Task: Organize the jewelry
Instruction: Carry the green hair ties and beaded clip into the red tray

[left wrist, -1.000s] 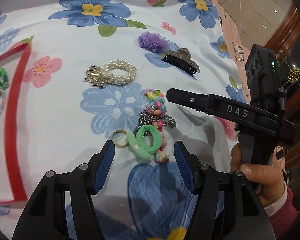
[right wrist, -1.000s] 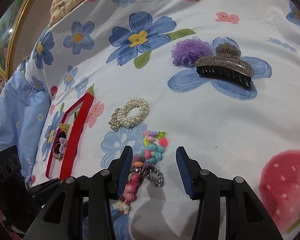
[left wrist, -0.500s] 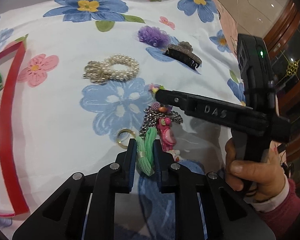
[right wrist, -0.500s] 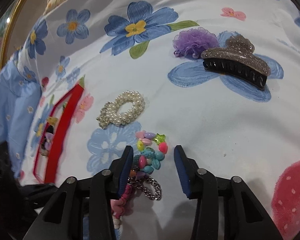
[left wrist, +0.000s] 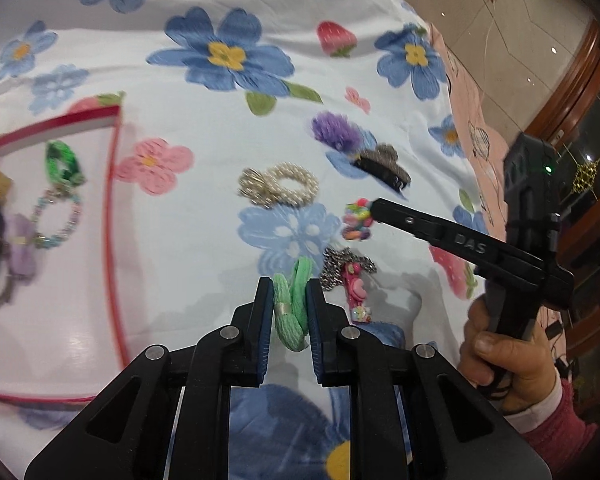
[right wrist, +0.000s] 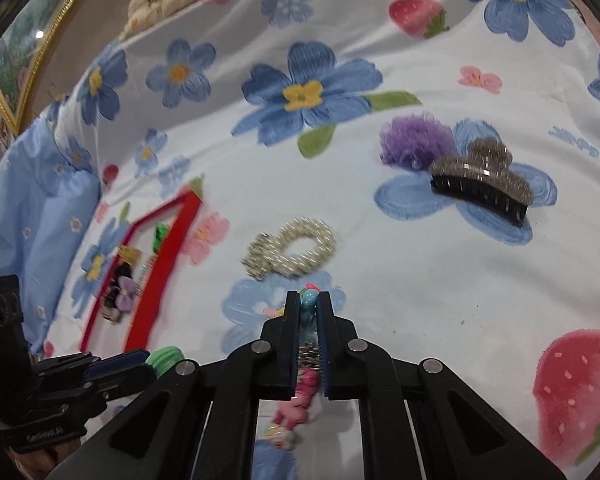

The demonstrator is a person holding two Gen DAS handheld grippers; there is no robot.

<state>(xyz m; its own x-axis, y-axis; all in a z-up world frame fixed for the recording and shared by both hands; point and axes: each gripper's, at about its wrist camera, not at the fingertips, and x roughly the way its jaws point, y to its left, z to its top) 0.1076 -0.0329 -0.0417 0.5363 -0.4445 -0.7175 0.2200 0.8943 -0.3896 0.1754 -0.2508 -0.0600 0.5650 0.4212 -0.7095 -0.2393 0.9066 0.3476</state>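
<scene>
Green hair tie (left wrist: 290, 304) newly lifted, box edge (left wrist: 112, 240) near

soft cloth bedsheet (right wrist: 420, 280), fuzzy green fabric hair tie (left wrist: 290, 304), glossy pearl bracelet (right wrist: 296, 254), glittery plastic claw clip (right wrist: 480, 180).

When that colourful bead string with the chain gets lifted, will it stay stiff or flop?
Probably floppy: the bead string bends where the right gripper pinches it, and its chain lies slack. The pink charms look likely to swing.
</scene>
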